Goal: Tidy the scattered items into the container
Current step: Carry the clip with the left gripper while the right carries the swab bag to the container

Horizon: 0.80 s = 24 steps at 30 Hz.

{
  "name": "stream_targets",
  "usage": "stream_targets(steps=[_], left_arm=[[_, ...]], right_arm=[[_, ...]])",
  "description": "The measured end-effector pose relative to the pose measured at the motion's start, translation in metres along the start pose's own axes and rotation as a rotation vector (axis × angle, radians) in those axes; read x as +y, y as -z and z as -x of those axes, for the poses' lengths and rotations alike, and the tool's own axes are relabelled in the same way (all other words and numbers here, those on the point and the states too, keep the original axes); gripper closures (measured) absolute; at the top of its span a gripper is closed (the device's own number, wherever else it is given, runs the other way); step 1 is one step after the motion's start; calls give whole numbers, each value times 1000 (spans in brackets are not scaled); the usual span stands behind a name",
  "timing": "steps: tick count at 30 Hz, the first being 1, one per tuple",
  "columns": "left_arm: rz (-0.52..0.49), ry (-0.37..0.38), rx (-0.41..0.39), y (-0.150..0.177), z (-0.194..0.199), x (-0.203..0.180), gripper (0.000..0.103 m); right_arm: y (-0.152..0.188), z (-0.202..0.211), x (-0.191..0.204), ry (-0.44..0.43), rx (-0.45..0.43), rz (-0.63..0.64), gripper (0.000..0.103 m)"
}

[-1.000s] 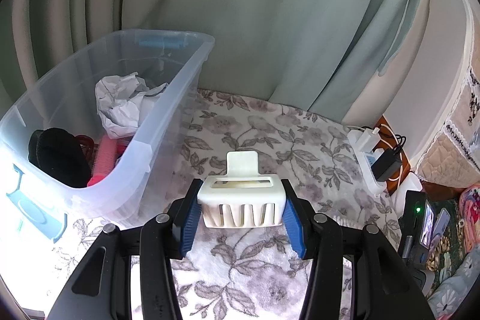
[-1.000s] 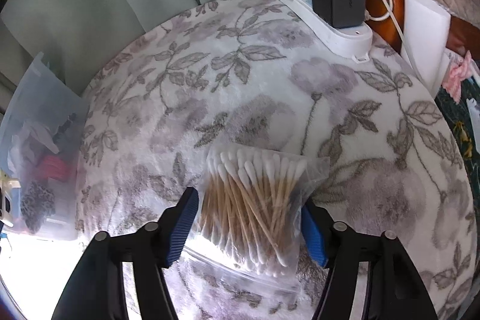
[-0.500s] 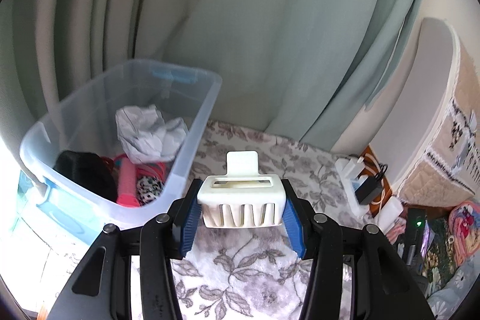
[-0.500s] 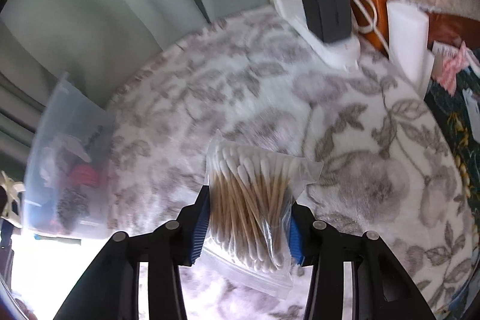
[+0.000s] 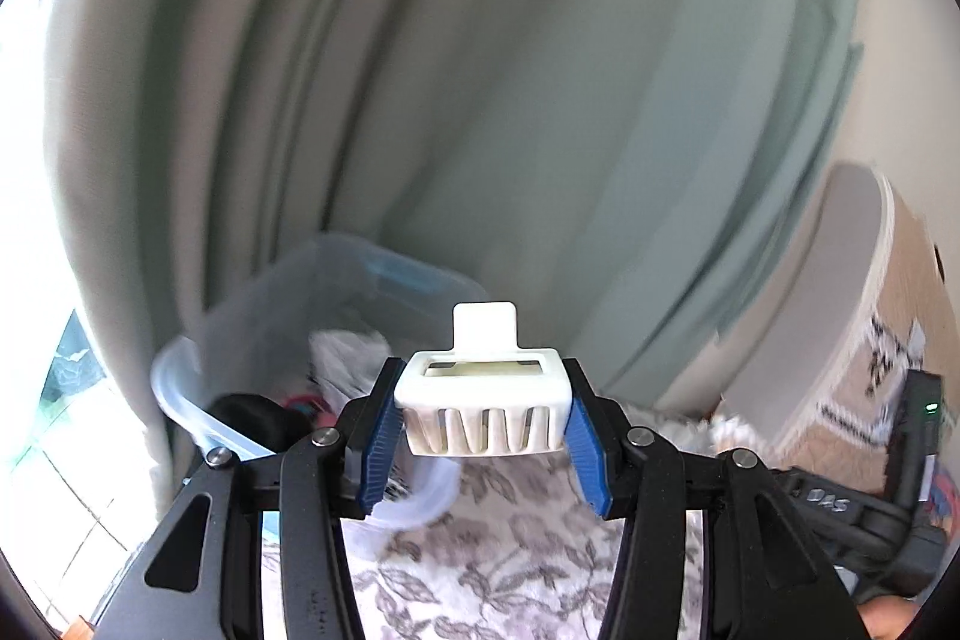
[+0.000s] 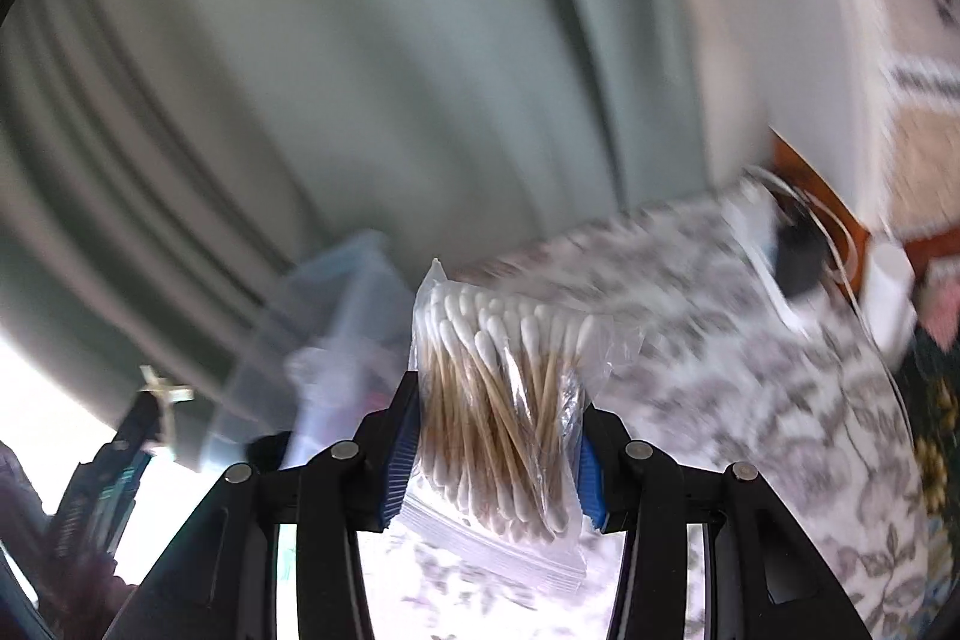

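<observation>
Left gripper (image 5: 485, 451): its blue pads press on both sides of a white slotted holder (image 5: 485, 409), which is held clear above the bedding.
White slotted holder: a small plastic caddy with upright slots in its front wall, an open top and a flat tab rising at its back; it sits level between the fingers.
Right gripper (image 6: 491, 454): clamped on a clear bag of cotton swabs (image 6: 501, 400), the pads squeezing the bag at its middle.
Bag of cotton swabs: wooden sticks with white tips, fanned upward; the sealed end of the bag hangs below the fingers.
Floral blanket (image 5: 510, 568): grey-and-white flowered cover beneath both tools, blurred in both views.
Clear plastic bin (image 5: 336, 298): the container, standing at the blanket's left edge just beyond the left gripper; from the right wrist it shows up left of the swab bag. Its near rim lies partly behind the left finger.
Bin contents: crumpled white paper (image 5: 345, 358), something black (image 5: 252, 415) and a bit of pink; too blurred to name further.
In the way: the held caddy covers part of the bin's opening in the left view; the swab bag hides the bin's right side in the right view.
Right side: a white power strip with a black adapter (image 6: 801, 253) and cables, near a padded headboard (image 5: 798, 316).
Far: pale green curtains (image 5: 480, 70) fill the background; bright window light at the lower left.
</observation>
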<state>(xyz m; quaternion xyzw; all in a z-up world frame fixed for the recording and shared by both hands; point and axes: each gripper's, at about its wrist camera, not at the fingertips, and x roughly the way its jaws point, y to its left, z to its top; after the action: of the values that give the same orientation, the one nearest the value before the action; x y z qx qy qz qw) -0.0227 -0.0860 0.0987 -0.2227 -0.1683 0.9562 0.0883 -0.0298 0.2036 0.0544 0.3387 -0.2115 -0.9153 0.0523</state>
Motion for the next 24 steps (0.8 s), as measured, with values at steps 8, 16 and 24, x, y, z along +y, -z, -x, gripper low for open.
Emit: stream_targets(steps=[8,16,24], left_arm=[[76,-61,-70,-18,17,43,51],[116,-93,-114,-25,18,66,51],[142,-116,-69,-12,-15,87,51]], right_arm=[[-9,1,76,-117,-39,136,56],[-9,-26,139,-206,-26,267,55],[21,-85,168,-228,91,357,55]])
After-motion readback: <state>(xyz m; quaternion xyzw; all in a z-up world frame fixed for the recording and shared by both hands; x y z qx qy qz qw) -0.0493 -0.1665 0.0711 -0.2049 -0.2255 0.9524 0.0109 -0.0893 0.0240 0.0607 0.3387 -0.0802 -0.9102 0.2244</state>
